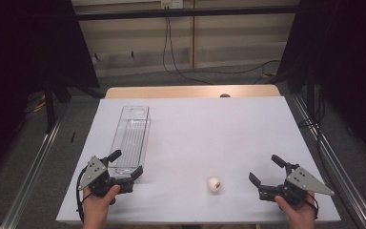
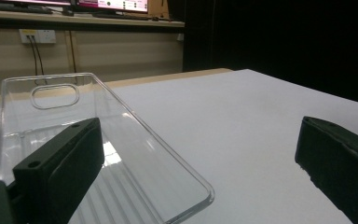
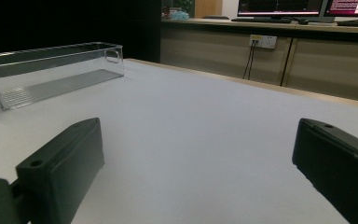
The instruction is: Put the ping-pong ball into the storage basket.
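A long clear plastic bin lies on the white table at the left, running front to back. My left gripper is open at the bin's near end, and in the left gripper view the bin sits just beyond the left jaw. A small white ball rests near the table's front edge, right of centre. My right gripper is open to the right of the ball, with nothing between its jaws. In the right gripper view the bin stands far off at the left.
A wooden strip edges the table's far side. Metal rails run along both sides of the table, and cables hang down the back wall. Dark curtains flank the space.
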A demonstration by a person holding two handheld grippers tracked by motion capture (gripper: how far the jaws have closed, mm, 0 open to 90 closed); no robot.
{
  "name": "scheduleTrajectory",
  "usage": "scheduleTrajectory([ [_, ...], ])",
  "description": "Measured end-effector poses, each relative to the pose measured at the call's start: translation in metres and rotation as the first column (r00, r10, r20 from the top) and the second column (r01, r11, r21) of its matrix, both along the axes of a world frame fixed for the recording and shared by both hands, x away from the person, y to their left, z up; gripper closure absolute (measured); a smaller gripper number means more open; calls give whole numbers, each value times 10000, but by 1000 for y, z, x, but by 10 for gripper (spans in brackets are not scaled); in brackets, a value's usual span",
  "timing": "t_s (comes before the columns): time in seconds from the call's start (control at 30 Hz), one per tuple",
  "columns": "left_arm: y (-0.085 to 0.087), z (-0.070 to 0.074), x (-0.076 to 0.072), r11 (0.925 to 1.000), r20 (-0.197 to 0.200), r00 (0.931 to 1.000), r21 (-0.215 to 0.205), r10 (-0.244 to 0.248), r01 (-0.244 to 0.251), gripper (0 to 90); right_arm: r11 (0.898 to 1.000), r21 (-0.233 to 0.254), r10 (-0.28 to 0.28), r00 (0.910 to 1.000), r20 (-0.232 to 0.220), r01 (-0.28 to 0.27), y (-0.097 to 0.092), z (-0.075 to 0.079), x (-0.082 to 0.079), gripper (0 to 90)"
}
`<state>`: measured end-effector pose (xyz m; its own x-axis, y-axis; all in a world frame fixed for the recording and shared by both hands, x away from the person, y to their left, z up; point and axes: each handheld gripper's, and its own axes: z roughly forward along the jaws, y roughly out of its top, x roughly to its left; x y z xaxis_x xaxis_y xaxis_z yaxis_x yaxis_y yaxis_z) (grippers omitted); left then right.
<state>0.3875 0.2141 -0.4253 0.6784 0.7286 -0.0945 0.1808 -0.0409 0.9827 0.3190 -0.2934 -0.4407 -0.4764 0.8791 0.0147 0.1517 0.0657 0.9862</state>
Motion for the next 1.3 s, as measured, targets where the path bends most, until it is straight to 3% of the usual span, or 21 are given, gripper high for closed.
scheduleTrajectory([
  [0.03,1,1,0,9995,12,9998,250,-196,195,15,10000,12,-30,10000,22,30,0,0,0,15],
  [0.07,-2,0,0,10000,-53,9999,-47,-88,88,15,10000,-22,-5,10000,35,6,0,0,0,15],
  [0.1,-2,0,0,10000,-53,9999,-47,-88,88,15,10000,-22,-5,10000,35,6,0,0,0,15],
  [0.13,-1,1,1,9995,-66,9998,229,-213,214,15,10000,0,-5,10000,6,5,0,0,0,15],
  [0.2,-4,1,1,9999,-67,9999,-45,-155,155,15,10000,-13,5,10000,9,-5,0,0,0,15],
  [0.53,-10,5,2,9989,-6,9990,166,-441,441,15,10000,-10,55,10000,9,-55,0,0,0,16],
  [0.6,-14,5,3,9990,-39,9990,-24,-446,446,15,10000,2,62,10000,18,-62,1,0,0,15],
  [0.7,-14,5,3,9984,-19,9985,171,-544,544,15,10000,35,17,10000,44,-17,1,0,0,15],
  [0.73,-16,5,3,9991,-55,9991,34,-418,418,15,10000,22,40,10000,24,-40,1,0,0,16],
  [0.77,-15,5,3,9976,2,9982,340,-602,602,15,10000,35,51,10000,11,-51,0,0,0,16],
  [0.83,-19,5,3,9987,-45,9988,100,-497,497,15,10000,34,27,10000,-6,-27,1,0,-1,15],
  [1.03,-23,4,3,9967,-109,9974,381,-706,710,15,10000,9,71,10000,15,-71,0,0,0,16],
  [1.3,-27,4,3,9976,-156,9977,199,-661,664,15,10000,-30,67,10000,23,-67,0,0,0,16],
])
